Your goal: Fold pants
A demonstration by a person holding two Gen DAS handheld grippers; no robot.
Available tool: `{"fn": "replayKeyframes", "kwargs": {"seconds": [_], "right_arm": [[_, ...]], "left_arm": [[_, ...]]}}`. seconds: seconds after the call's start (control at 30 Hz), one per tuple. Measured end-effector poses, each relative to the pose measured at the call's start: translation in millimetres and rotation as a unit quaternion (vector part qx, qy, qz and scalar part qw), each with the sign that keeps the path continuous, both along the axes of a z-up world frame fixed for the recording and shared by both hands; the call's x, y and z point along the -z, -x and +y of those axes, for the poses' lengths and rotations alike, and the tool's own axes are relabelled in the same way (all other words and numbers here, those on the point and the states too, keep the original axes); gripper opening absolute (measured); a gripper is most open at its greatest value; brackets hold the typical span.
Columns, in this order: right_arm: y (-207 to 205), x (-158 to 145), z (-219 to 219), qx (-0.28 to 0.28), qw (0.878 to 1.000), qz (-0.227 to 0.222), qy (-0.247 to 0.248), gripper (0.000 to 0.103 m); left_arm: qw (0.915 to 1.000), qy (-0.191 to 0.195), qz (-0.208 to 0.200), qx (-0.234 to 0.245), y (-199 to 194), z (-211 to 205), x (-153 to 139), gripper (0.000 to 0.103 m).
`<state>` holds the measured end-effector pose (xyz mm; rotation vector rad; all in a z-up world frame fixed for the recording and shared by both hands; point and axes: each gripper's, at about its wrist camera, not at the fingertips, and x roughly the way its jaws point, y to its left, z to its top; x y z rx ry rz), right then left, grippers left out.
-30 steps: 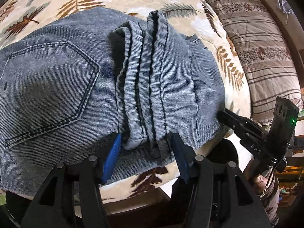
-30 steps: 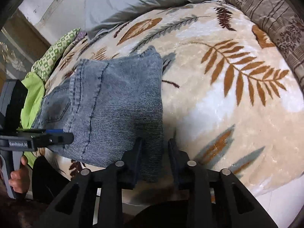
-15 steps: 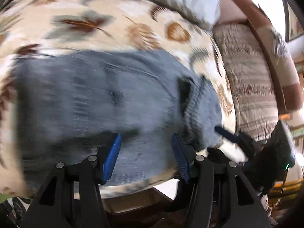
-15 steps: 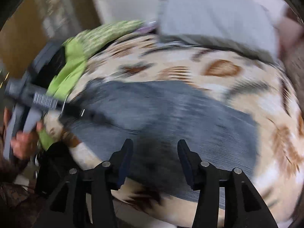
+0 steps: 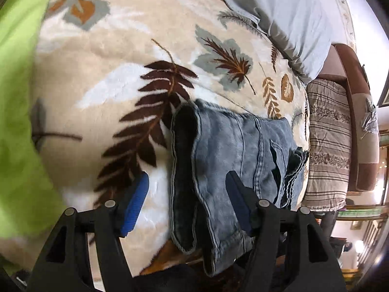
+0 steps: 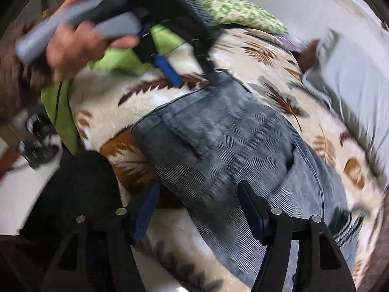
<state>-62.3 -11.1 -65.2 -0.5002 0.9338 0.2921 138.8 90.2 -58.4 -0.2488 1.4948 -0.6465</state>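
Observation:
The grey-blue jeans (image 5: 226, 160) lie folded in a compact stack on the leaf-print blanket (image 5: 116, 77) near the bed's front edge. My left gripper (image 5: 187, 194) is open, its fingers astride the waistband end of the stack, not clamped on it. In the right wrist view the jeans (image 6: 218, 141) fill the middle, blurred by motion. My right gripper (image 6: 197, 209) is open over the near edge of the stack. The left gripper (image 6: 192, 77) shows there too, at the stack's far end, held by a hand.
A lime green cloth (image 5: 17, 97) lies at the left. A grey pillow (image 5: 291, 17) sits at the back and a striped brown cushion (image 5: 325, 146) at the right. A green patterned cloth (image 6: 240, 12) lies at the back.
Both grippers have swung left around the folded jeans and opened wider. The left one moved from the hem end to the waistband end. The right view is blurred by motion.

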Motion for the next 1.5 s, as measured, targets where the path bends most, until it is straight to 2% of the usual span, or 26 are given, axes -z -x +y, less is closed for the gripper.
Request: {"fn": "replayKeyframes", "kwargs": {"seconds": [0.13,0.2,0.27,0.37,0.47,0.5,0.53,0.57,0.6,0.7,0.73,0.77,0.9,1.2,1.5], "right_arm": [[-3,16,24,-0.015,0.998,-0.021,0.062,0.070],[-4,23,32,-0.017,0.996,-0.029,0.086,0.071],[-7,30,36,-0.016,0.994,-0.034,0.101,0.071],[-9,34,42,-0.019,0.993,-0.048,0.108,0.071],[-14,32,40,-0.011,0.994,-0.052,0.100,0.067],[-15,31,38,-0.008,0.994,-0.053,0.097,0.058],[-16,30,37,-0.006,0.994,-0.053,0.096,0.046],[-18,28,34,-0.004,0.995,-0.051,0.086,0.046],[-20,25,31,-0.001,0.996,-0.050,0.075,0.043],[-19,18,27,-0.005,0.997,-0.054,0.063,0.033],[-18,16,25,-0.006,0.997,-0.057,0.060,0.029],[-16,13,24,-0.006,0.997,-0.060,0.056,0.028],[-9,-4,14,0.002,0.998,-0.064,0.024,0.023],[10,-48,-19,0.031,0.995,-0.094,-0.034,0.021],[29,-80,-62,0.068,0.987,-0.117,-0.088,0.021]], "left_arm": [[0.9999,-0.008,0.001,0.012,-14,-11,6,0.065],[0.9998,-0.003,-0.004,0.018,-20,-14,5,0.069],[0.9997,0.006,-0.003,0.023,-25,-18,5,0.082],[0.9991,0.004,-0.012,0.042,-25,-30,6,0.091],[0.9966,0.007,-0.038,0.073,-16,-48,4,0.093],[0.9955,0.016,-0.038,0.085,-13,-53,3,0.091],[0.9949,0.018,-0.040,0.091,-12,-55,2,0.074],[0.9943,0.018,-0.040,0.097,-10,-59,2,0.047],[0.9937,0.015,-0.034,0.106,-8,-62,4,0.038],[0.9936,0.010,-0.041,0.105,-4,-65,1,0.026],[0.9934,0.010,-0.046,0.104,-2,-65,-2,0.017],[0.9929,0.008,-0.055,0.105,1,-65,-8,0.013],[0.9915,0.002,-0.075,0.106,9,-63,-24,0.010],[0.9892,-0.005,-0.104,0.104,25,-84,-59,0.009],[0.9799,-0.011,-0.150,0.131,48,-127,-103,0.008]]}}
